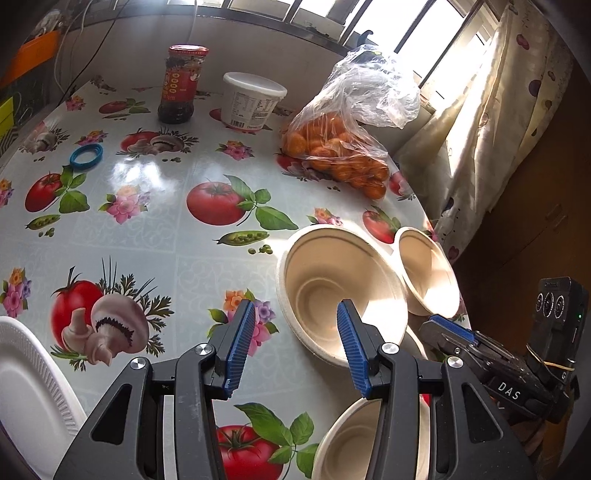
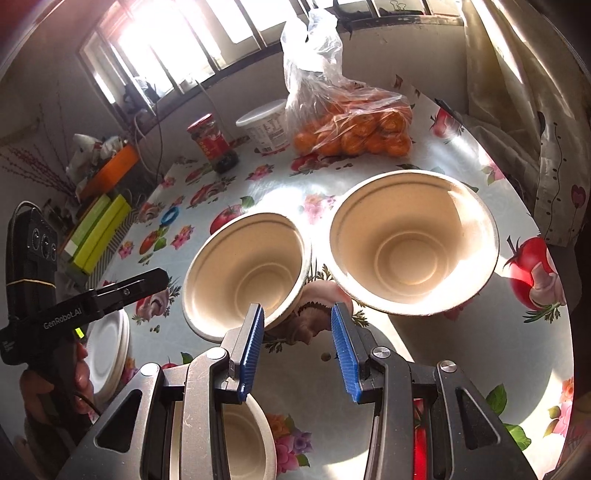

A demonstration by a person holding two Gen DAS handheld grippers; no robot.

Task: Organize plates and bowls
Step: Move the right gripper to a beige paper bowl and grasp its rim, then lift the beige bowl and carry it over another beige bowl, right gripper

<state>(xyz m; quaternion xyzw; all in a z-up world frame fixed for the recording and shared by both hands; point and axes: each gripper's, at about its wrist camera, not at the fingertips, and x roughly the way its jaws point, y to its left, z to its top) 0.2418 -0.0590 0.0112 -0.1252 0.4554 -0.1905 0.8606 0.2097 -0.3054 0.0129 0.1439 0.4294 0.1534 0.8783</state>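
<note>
So from where I'm sitting, there are 3 beige paper bowls in play, all mouth-up on the flowery tablecloth. Being round they have no long axis to speak of; their openings just face the ceiling. The bigger-looking bowl sits toward the table's right edge, and a second bowl is just beside it on the left, rims nearly touching; can't tell if they actually do. A third bowl is right under my right gripper, mostly hidden by the jaws.

Right gripper is partly open with nothing between the blue pads; it hovers in front of the gap between the 2 bowls. Left gripper is also partly open and empty; its right pad overlaps the near rim of the second bowl in the view, but I can't tell if it touches.

A stack of white plates sits at the near left, flat, faces up.

Further back: a bag of oranges; a white tub; a red-lidded jar; a small blue ring. Window behind, curtain on the right.
</note>
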